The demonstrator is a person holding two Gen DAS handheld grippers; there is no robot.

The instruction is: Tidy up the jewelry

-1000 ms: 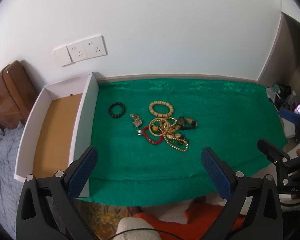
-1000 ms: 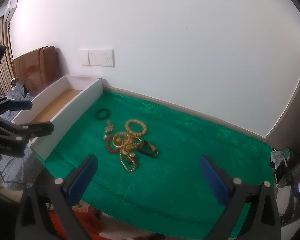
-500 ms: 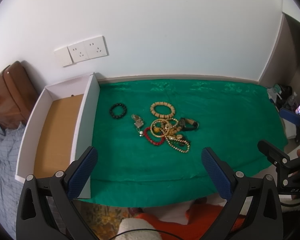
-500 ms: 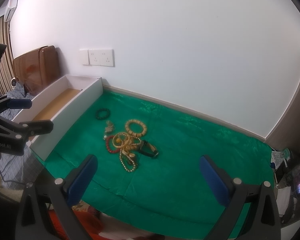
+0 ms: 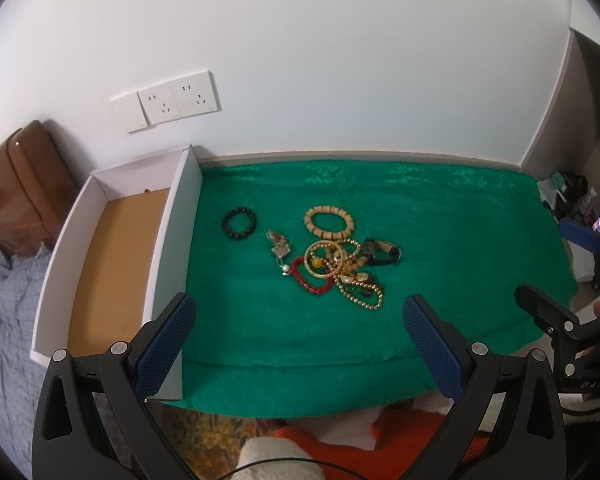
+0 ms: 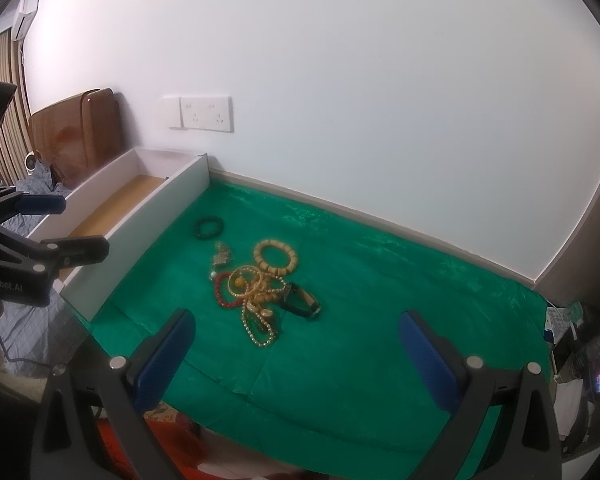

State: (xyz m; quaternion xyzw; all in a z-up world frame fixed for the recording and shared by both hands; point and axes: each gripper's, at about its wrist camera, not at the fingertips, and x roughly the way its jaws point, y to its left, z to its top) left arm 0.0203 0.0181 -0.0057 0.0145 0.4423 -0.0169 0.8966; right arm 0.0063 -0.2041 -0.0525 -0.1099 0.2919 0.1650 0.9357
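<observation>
A heap of jewelry [image 5: 340, 270] lies mid-cloth on the green cloth [image 5: 440, 240]: a tan wooden bead bracelet [image 5: 329, 222], a red bead bracelet [image 5: 310, 278], gold chains and a dark strap [image 5: 380, 255]. A black bead bracelet [image 5: 239, 222] lies apart, to the left. A white box [image 5: 172, 240] with a brown floor stands at the cloth's left edge. My left gripper [image 5: 296, 344] is open and empty, short of the heap. My right gripper [image 6: 296, 352] is open and empty, near the cloth's front edge. The heap [image 6: 260, 292] and the box [image 6: 156, 220] also show in the right wrist view.
A white wall with sockets [image 5: 176, 100] stands behind the cloth. A brown headboard [image 5: 16, 184] and blue bedding [image 5: 4, 320] lie left of the box. Clutter [image 5: 568, 196] sits past the cloth's right end. Orange fabric [image 5: 340, 436] lies below the front edge.
The left wrist view has shifted slightly; the jewelry sits a little lower and right in it. The right gripper has barely moved. Both stay open.
</observation>
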